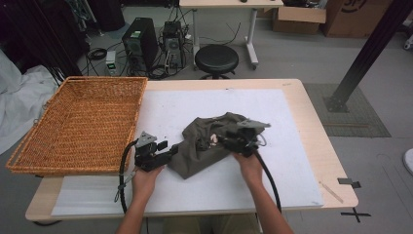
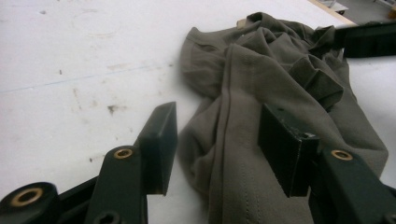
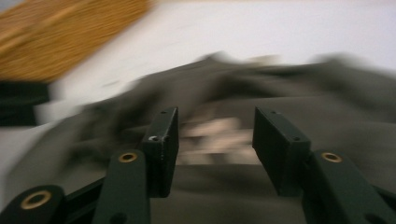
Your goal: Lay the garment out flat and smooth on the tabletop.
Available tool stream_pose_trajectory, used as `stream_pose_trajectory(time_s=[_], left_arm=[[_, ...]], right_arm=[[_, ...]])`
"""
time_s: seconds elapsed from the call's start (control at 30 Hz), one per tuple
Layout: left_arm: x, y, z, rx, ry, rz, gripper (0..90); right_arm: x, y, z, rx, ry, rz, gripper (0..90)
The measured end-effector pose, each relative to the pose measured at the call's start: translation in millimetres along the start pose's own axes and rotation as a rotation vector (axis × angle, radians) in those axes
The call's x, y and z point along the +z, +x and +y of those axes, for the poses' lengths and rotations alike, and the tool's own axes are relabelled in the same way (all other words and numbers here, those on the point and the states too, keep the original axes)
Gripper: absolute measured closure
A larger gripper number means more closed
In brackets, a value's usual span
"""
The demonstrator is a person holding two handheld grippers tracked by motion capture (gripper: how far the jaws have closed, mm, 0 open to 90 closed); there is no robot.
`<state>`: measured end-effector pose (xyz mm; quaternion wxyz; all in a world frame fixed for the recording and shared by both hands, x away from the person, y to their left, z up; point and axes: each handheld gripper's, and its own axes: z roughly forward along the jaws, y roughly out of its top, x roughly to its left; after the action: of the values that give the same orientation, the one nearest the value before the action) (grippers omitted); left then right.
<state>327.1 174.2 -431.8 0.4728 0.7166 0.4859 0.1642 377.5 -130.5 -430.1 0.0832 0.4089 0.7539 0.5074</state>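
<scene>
A crumpled olive-green cloth garment [image 1: 209,144] lies at the centre of the white-covered surface [image 1: 292,170]. The left tongs [image 1: 168,152] gape at its lower-left edge, a fold between them, unpinched. The right tongs [image 1: 219,140] spread over its top, gripping nothing. A woven wicker basket [image 1: 78,122] sits left.

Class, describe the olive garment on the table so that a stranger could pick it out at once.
Start at the pale wooden table with its white mat; a wicker basket sits at its left end. Just right of the mat's middle lies the garment, a crumpled heap. It is the only dark olive-grey cloth there, with a pale label showing inside.
</scene>
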Motion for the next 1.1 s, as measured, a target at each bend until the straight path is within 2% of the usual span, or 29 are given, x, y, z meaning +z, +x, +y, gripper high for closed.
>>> stream_pose_trajectory(time_s=[0.03,0.07,0.1,0.13,0.17,0.2,0.23,0.3,0.37,0.4,0.43,0.47,0.5,0.53,0.57,0.6,0.63,0.67,0.7,0.73,0.77,0.8,0.83,0.9,0.93,1.0,1.1], left_arm=[[0.0,0.0,0.0,0.0,0.0,0.0,48.3],[-0.8,0.0,0.1,-0.002,-0.001,0.002,48.4],[-1.0,-0.2,0.2,-0.002,-0.001,0.002,48.4],[-1.0,-0.2,0.2,-0.002,-0.001,0.002,48.5],[-1.2,-0.6,0.2,-0.001,-0.001,0.003,48.6],[-1.5,-1.4,0.1,0.001,-0.002,0.0,48.5],[-1.5,-1.4,0.1,0.001,-0.002,0.0,48.6],[-1.7,-1.6,0.4,0.0,-0.007,-0.004,48.6],[-1.4,-1.4,0.6,-0.005,-0.009,-0.007,48.6],[-1.4,-1.4,0.6,-0.005,-0.009,-0.007,48.6],[-1.2,-1.4,0.6,-0.005,-0.011,-0.008,48.5],[-1.2,-1.6,0.7,-0.005,-0.011,-0.01,48.5],[-1.3,-1.9,0.7,-0.007,-0.014,-0.015,48.1],[-1.7,-2.4,0.9,-0.007,-0.017,-0.018,48.1],[-2.0,-3.1,1.0,-0.006,-0.02,-0.02,48.1],[-2.0,-3.5,1.1,-0.006,-0.022,-0.027,48.1],[-2.0,-4.1,1.2,-0.008,-0.022,-0.033,47.9],[-1.9,-5.0,1.4,-0.01,-0.023,-0.042,47.9],[-1.8,-6.2,1.6,-0.01,-0.026,-0.052,47.6],[-2.0,-7.7,1.8,-0.009,-0.029,-0.062,47.6],[-2.2,-9.7,2.1,-0.006,-0.031,-0.071,47.5],[-2.6,-11.7,2.5,-0.001,-0.03,-0.078,47.4],[-2.7,-13.7,3.1,0.009,-0.027,-0.086,47.4],[-3.4,-18.5,5.5,0.035,-0.015,-0.101,46.9],[-3.4,-18.5,5.5,0.035,-0.015,-0.101,46.6],[-4.3,-20.0,7.1,0.037,-0.017,-0.109,46.2],[-5.9,-21.5,8.3,0.037,-0.021,-0.114,44.4]], right_arm=[[0.0,0.0,0.0,0.0,0.0,0.0,50.0],[18.4,16.9,-3.5,-0.055,0.06,0.031,50.6],[25.8,22.0,-5.0,-0.089,0.095,0.017,54.9],[29.7,23.9,-6.3,-0.098,0.111,0.015,66.9],[29.4,23.3,-7.1,-0.103,0.106,0.02,81.2],[26.3,22.4,-7.5,-0.108,0.092,0.028,86.0],[20.9,21.3,-7.6,-0.123,0.073,0.035,87.0],[4.4,20.6,-8.1,-0.157,0.041,0.006,87.3],[-17.2,18.6,-11.8,-0.165,0.001,0.0,87.2],[-17.2,18.6,-11.8,-0.165,0.001,0.0,87.2],[-40.7,16.0,-19.3,-0.182,-0.023,-0.019,87.2],[-40.7,16.0,-19.3,-0.182,-0.023,-0.019,87.2],[-66.7,12.2,-30.1,-0.179,-0.06,-0.029,87.1],[-79.9,10.2,-36.4,-0.179,-0.075,-0.041,87.0],[-79.9,10.2,-36.4,-0.179,-0.075,-0.041,87.0],[-91.9,7.4,-42.9,-0.18,-0.084,-0.058,87.0],[-110.8,-0.1,-54.3,-0.177,-0.074,-0.136,86.7],[-110.8,-0.1,-54.3,-0.177,-0.074,-0.136,86.7],[-122.5,-12.0,-62.2,-0.13,-0.069,-0.2,86.2],[-122.5,-12.0,-62.2,-0.13,-0.069,-0.2,86.2],[-126.5,-23.9,-65.4,-0.078,-0.086,-0.201,86.5],[-125.8,-27.0,-64.3,-0.067,-0.088,-0.198,86.6],[-125.8,-27.0,-64.3,-0.067,-0.088,-0.198,86.6],[-115.2,-27.4,-49.8,-0.056,-0.118,-0.154,86.7],[-115.2,-27.4,-49.8,-0.056,-0.118,-0.154,86.7],[-100.9,-21.8,-30.1,-0.07,-0.128,-0.118,86.8],[-70.7,-4.1,10.5,-0.118,-0.128,-0.043,86.9]])
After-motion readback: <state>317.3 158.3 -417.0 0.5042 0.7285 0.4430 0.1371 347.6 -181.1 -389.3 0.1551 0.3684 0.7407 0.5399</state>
